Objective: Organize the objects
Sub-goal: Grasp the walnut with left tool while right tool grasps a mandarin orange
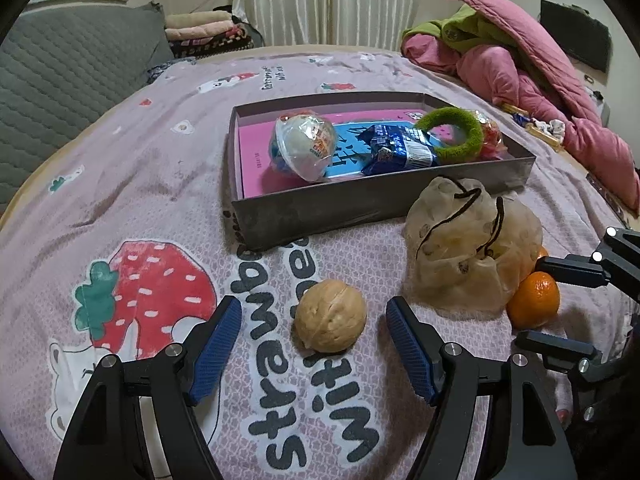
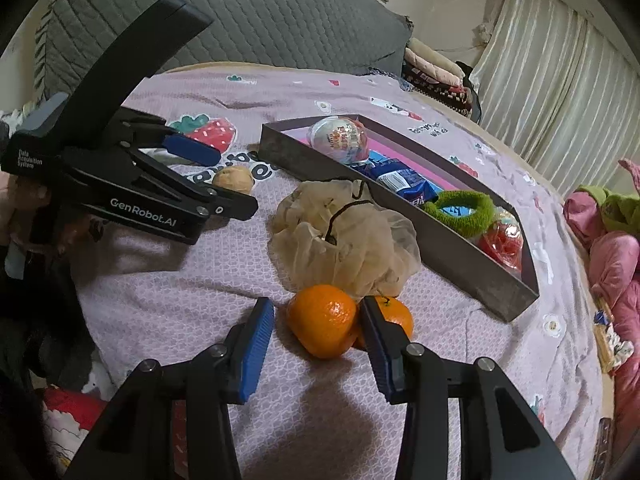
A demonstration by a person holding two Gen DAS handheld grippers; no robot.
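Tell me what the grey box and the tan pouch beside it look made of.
Grey box: likely cardboard, matte, with thin straight walls and scuffed patches. Tan pouch: sheer mesh fabric, probably organza, semi-translucent and crumpled, closed by a dark drawstring cord.

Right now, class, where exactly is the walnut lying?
In the left wrist view the walnut lies on the strawberry-print bedspread, low and central between the left gripper's open jaws, untouched, in front of the grey box and left of the mesh bag.

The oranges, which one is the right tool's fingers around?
The nearer round orange mandarin, the one fully in view between the right tool's blue pads. The other mandarin sits behind the right-hand pad, mostly hidden, outside the gap.
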